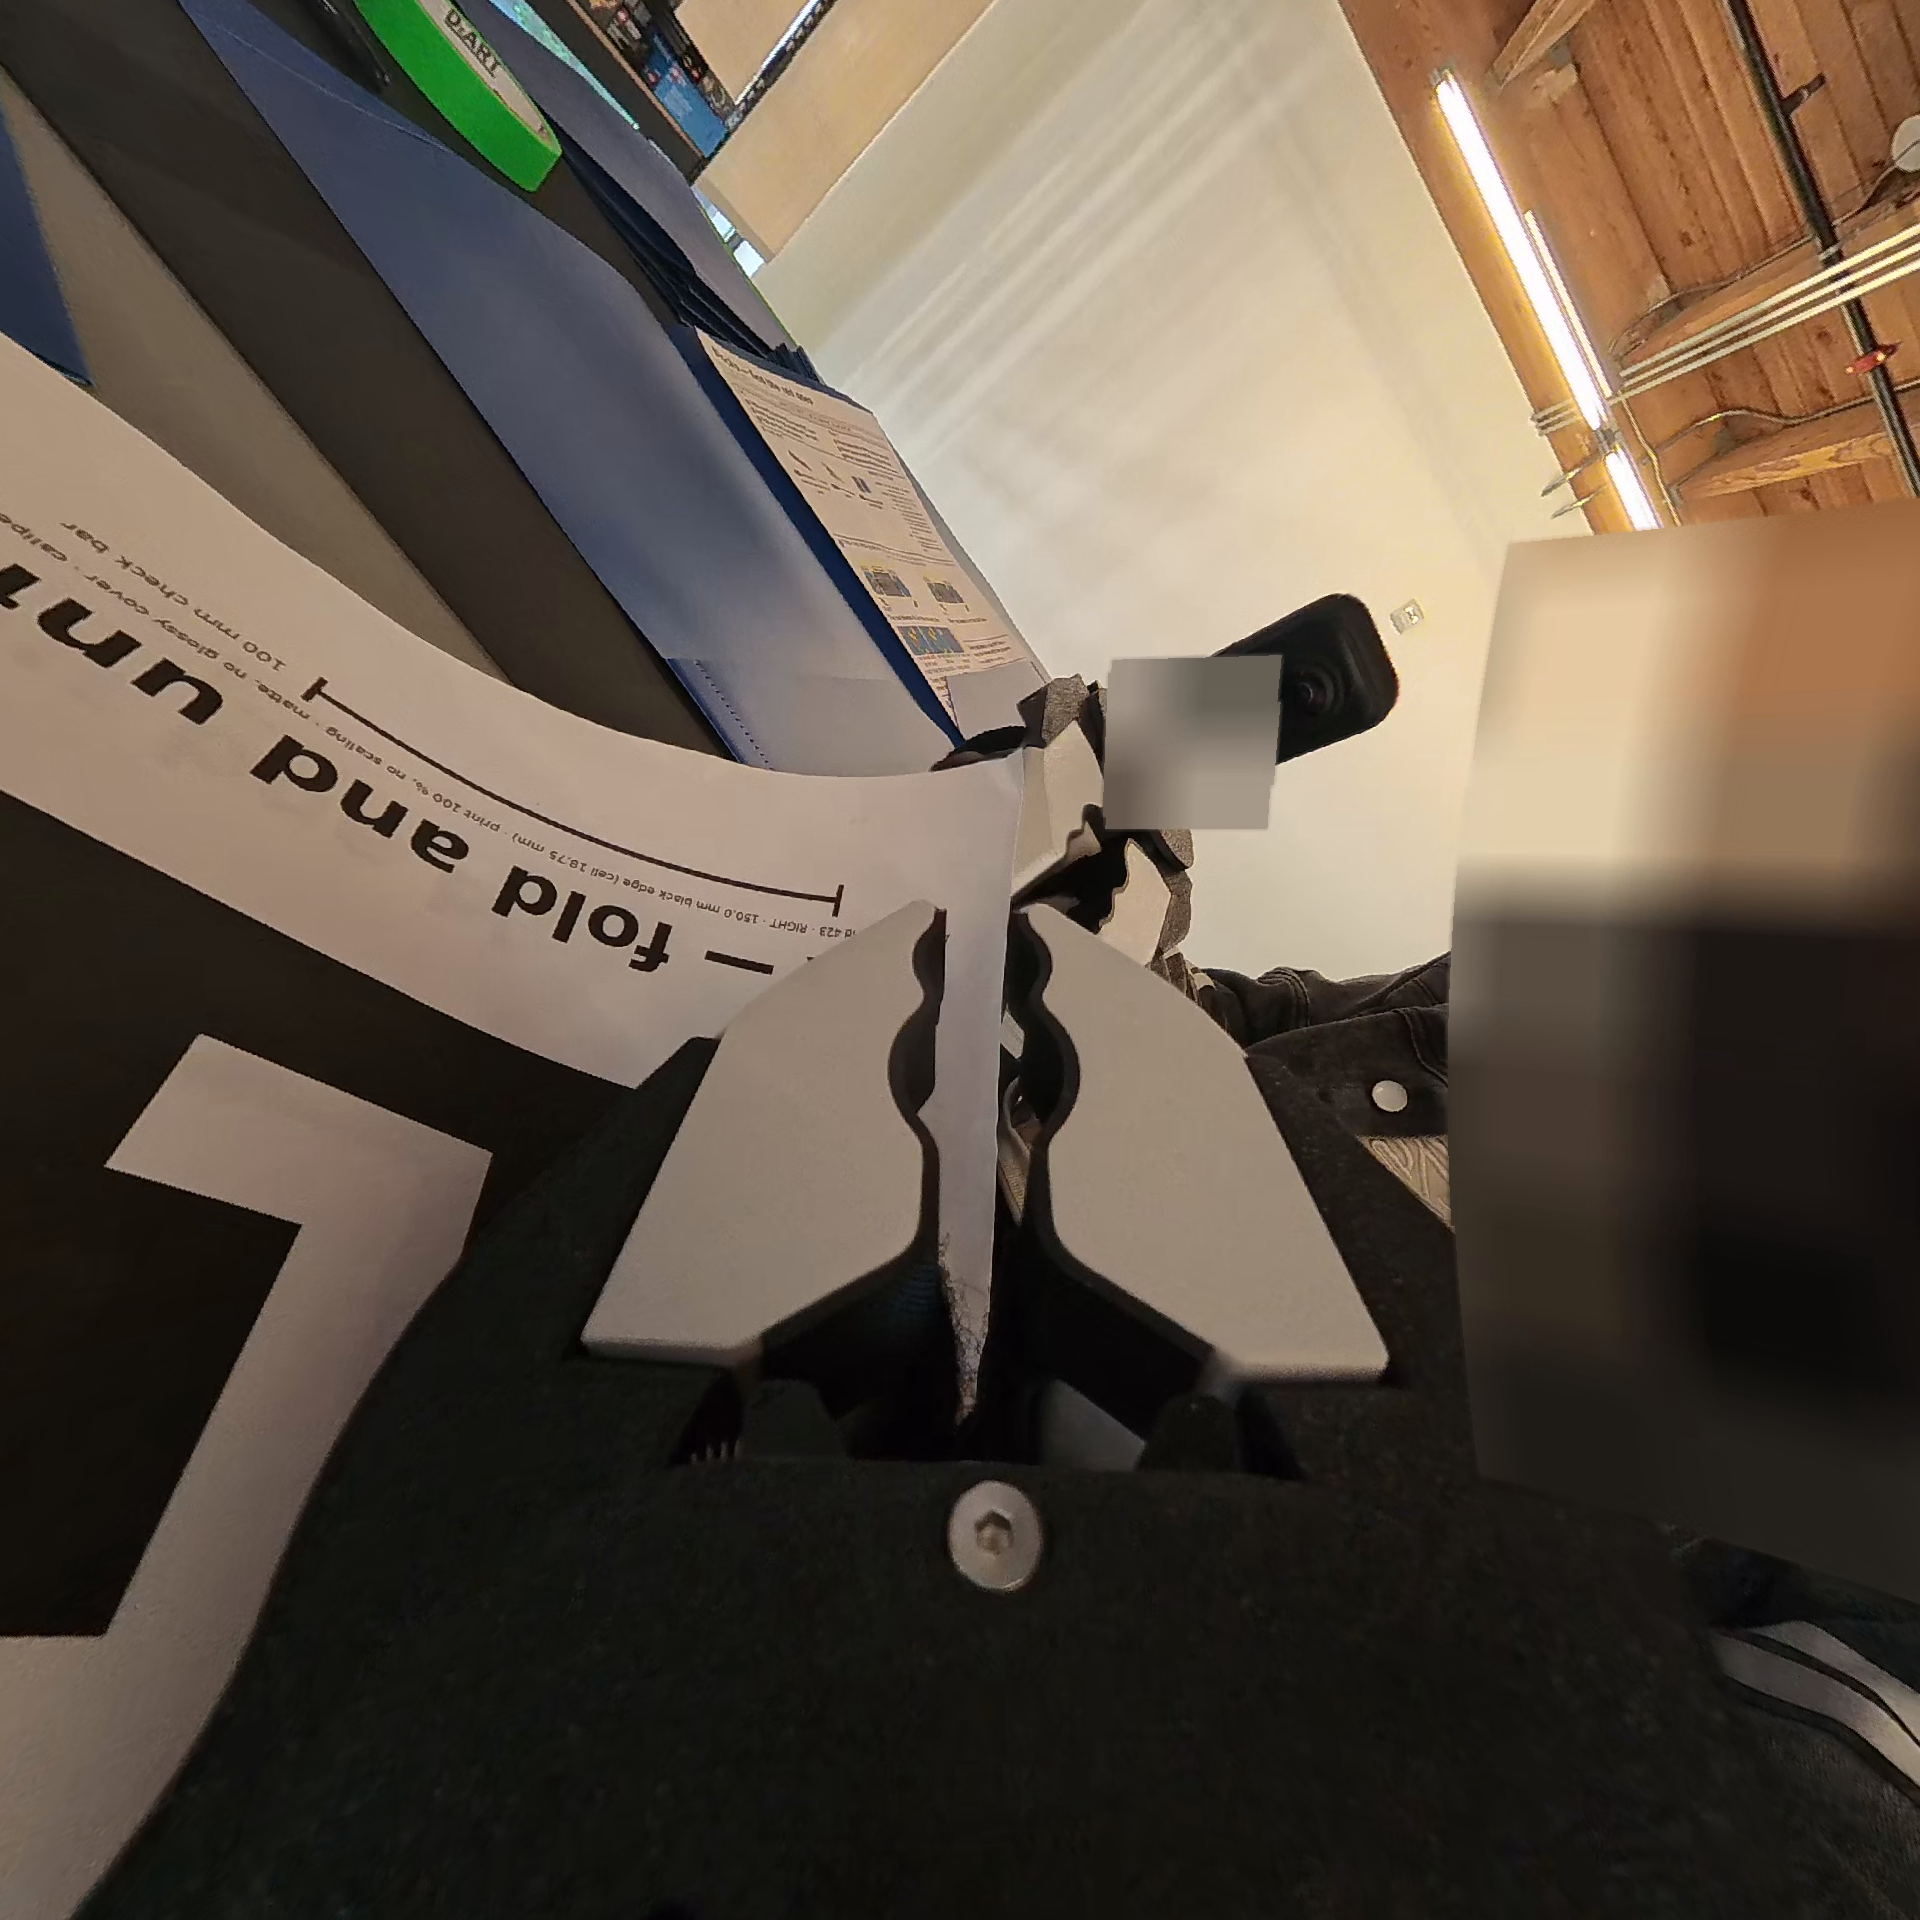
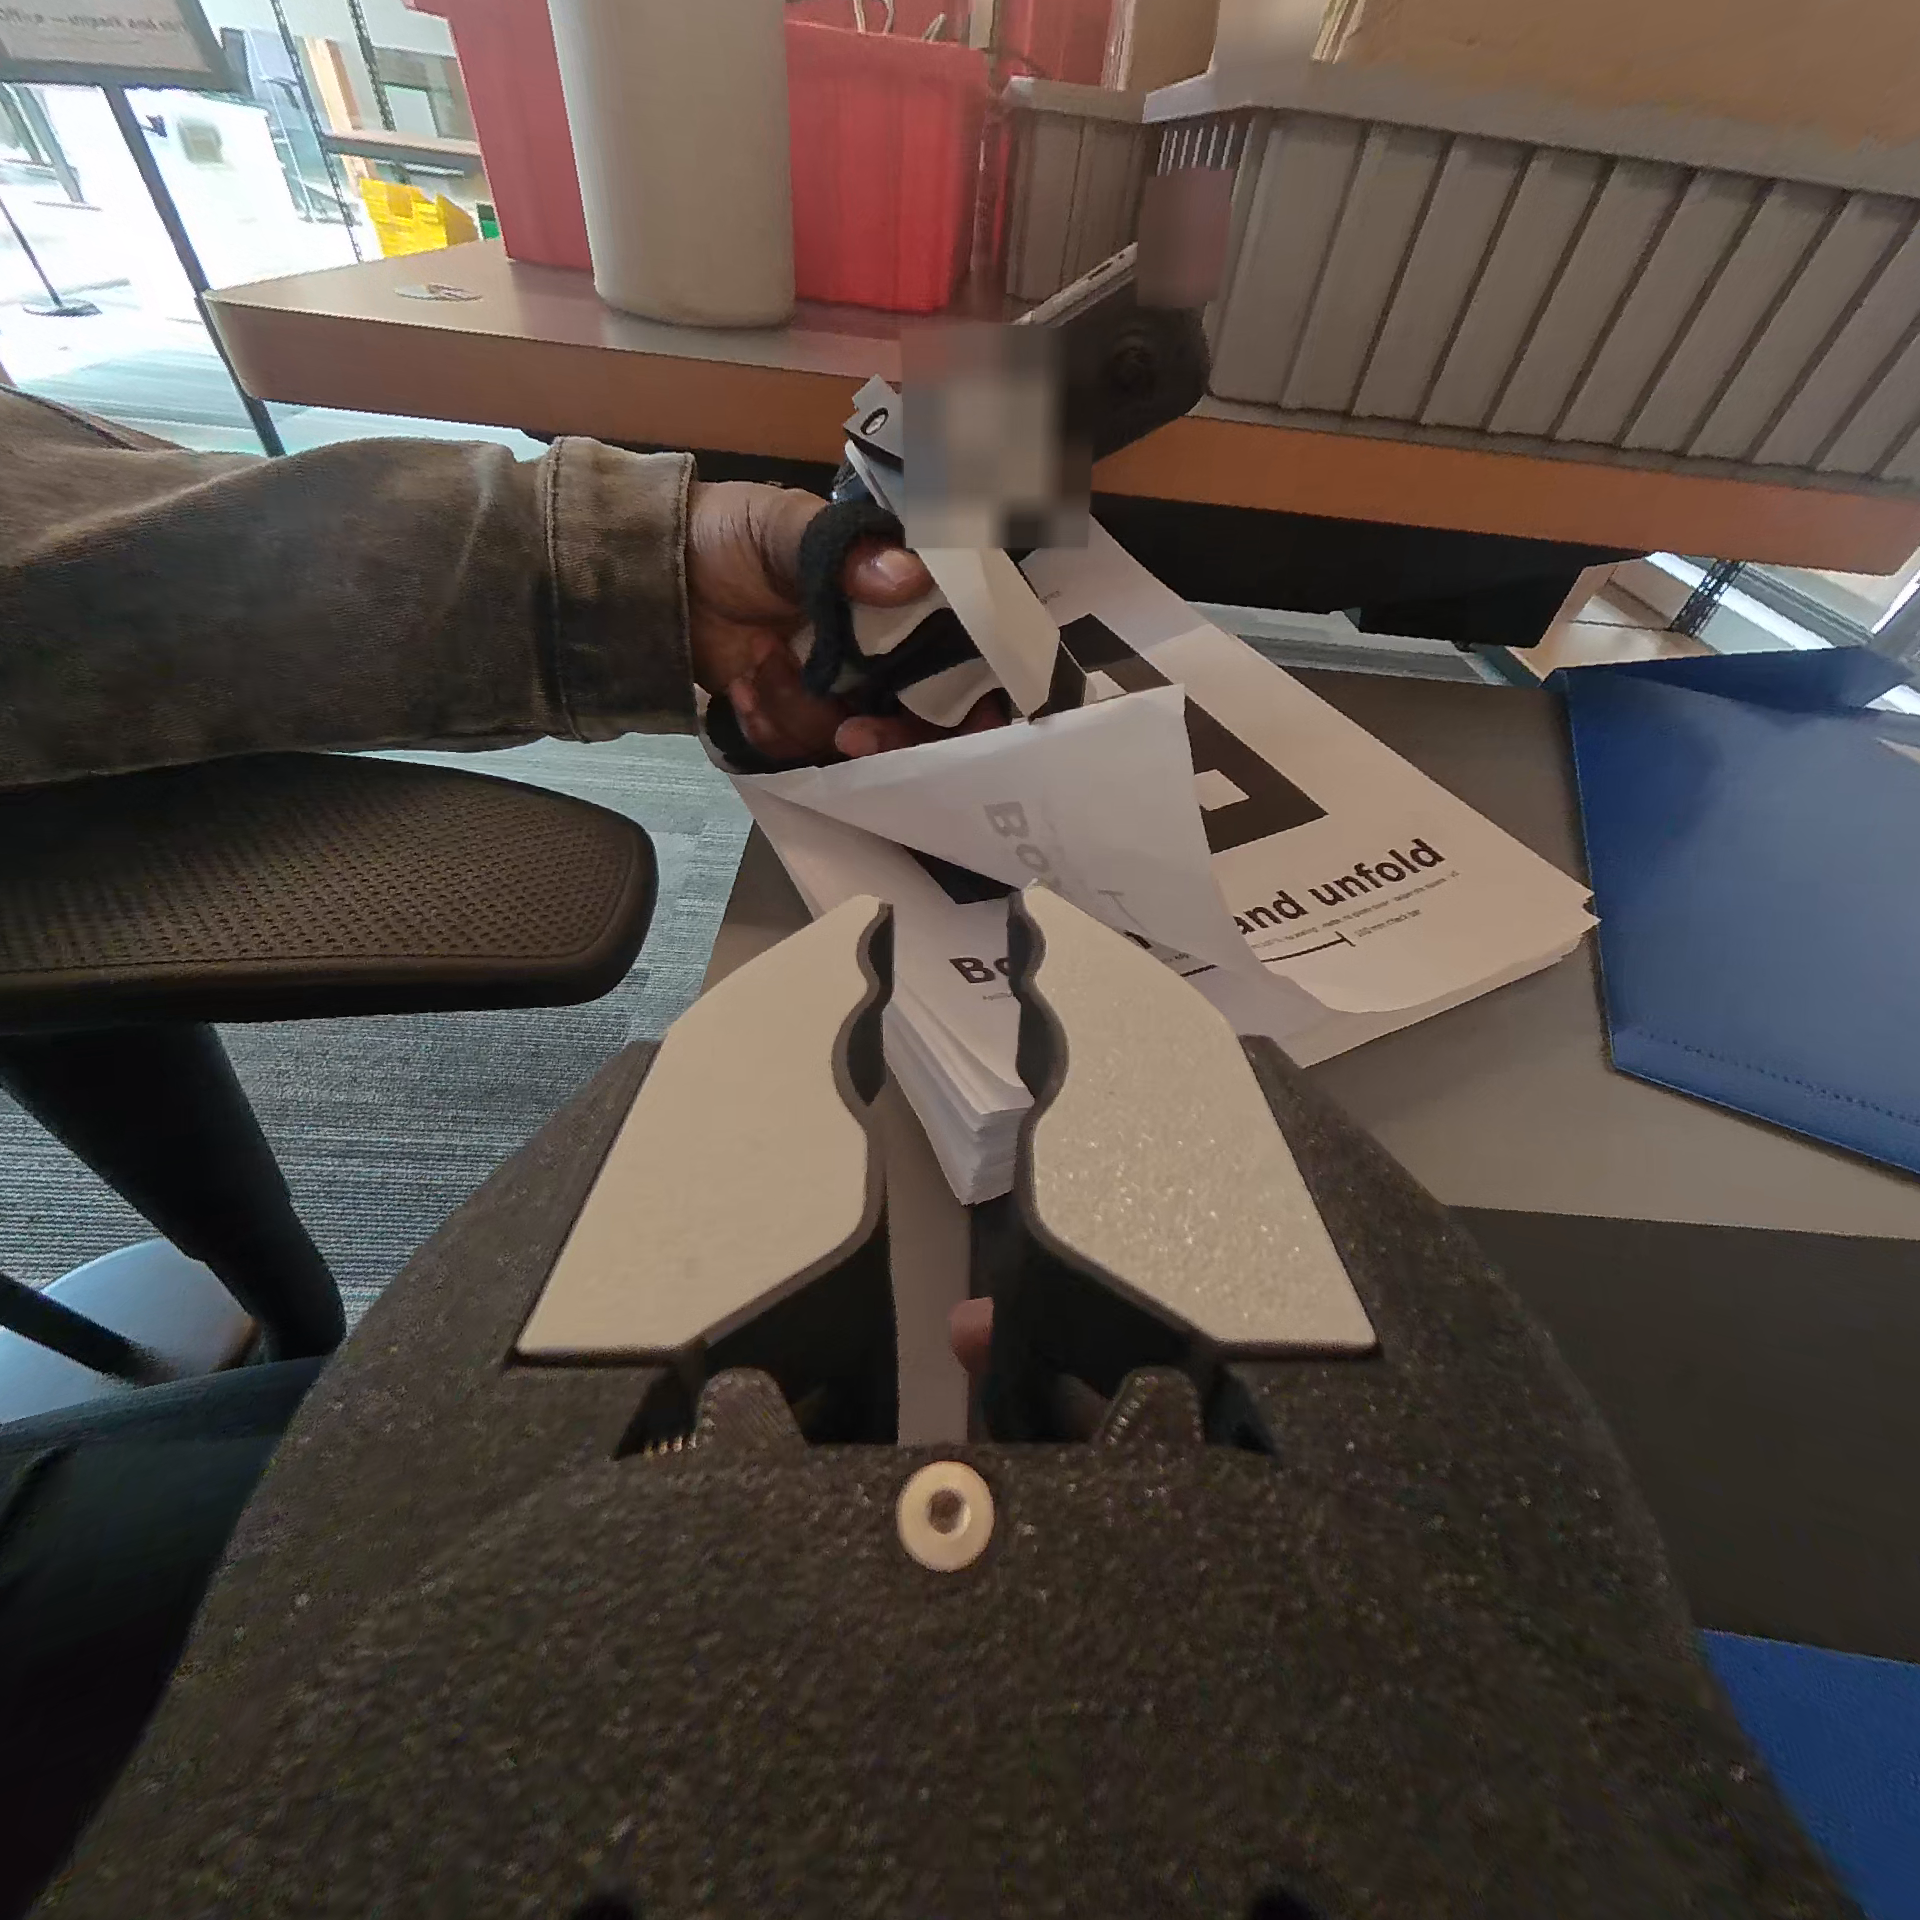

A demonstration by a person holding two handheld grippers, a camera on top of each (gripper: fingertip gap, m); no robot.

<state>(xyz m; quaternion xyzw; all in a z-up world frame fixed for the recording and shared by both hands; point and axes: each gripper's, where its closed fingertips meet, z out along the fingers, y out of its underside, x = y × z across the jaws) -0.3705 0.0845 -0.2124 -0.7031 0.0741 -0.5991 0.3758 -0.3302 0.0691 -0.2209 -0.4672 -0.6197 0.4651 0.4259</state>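
Observation:
My left gripper (image 1: pixel 977 920) is shut on the edge of a white printed sheet (image 1: pixel 623 810), which runs up between its grey fingers. In the right wrist view a hand (image 2: pixel 748 603) holds that left gripper (image 2: pixel 987 675), which lifts the sheet (image 2: pixel 1039 790) into a curl above a stack of printed paper (image 2: pixel 1403 914). My right gripper (image 2: pixel 958 904) hovers over the stack's near corner, jaws a little apart, with nothing visibly between them. The curled sheet's lower edge is at its right fingertip. It also shows in the left wrist view (image 1: pixel 1101 873), beside the sheet's corner.
A blue folder (image 2: pixel 1745 894) lies right of the stack on the dark table (image 2: pixel 1558 1299). A green tape roll (image 1: pixel 468 94) lies on another blue folder (image 1: pixel 582 416). A chair armrest (image 2: pixel 312 883) is at the left. A higher wooden surface behind holds a grey bin (image 2: pixel 1558 291), a red bin (image 2: pixel 883 177) and a white cylinder (image 2: pixel 686 156). Tip to tip, the grippers are about 5 cm apart.

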